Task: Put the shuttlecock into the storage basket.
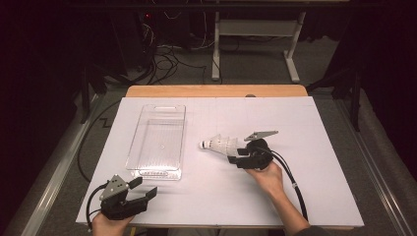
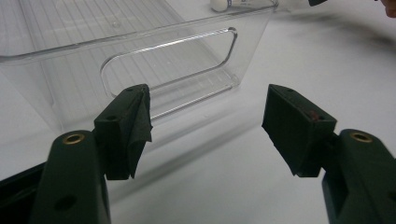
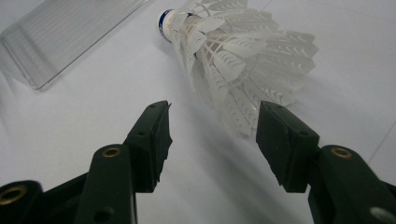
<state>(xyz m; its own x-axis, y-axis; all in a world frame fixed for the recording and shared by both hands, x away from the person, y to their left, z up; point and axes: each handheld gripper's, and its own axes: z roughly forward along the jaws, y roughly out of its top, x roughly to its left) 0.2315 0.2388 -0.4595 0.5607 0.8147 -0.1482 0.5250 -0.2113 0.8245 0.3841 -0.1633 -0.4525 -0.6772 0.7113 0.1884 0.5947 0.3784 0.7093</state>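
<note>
Lying just beyond right gripper point(image 3: 212, 128): shuttlecocks point(image 3: 233, 51) | beside: clear bin point(image 1: 158, 140)

1. Left gripper point(image 1: 146, 189): matte black body, grey 3-cornered plate point(image 1: 116, 187) with small dark holes behind the fingers, black cable point(image 1: 91, 202) looping off the rear.
2. Left fingers point(image 2: 125, 130): 2 black blocky pads, the facing on one wrinkled and frayed at its edge; 1 brass-ringed screw hole just behind each pad.
3. Right gripper point(image 1: 235, 156): same black build, grey 3-cornered plate point(image 1: 261, 134) above, thick black cable point(image 1: 289, 178) with a pale band trailing back.
4. Right fingers point(image 3: 286, 145): 2 black pads, small holes on top, brass-ringed screws behind them.
5. Dark sleeve point(image 1: 314, 231) edge far behind the right fingers.
</note>
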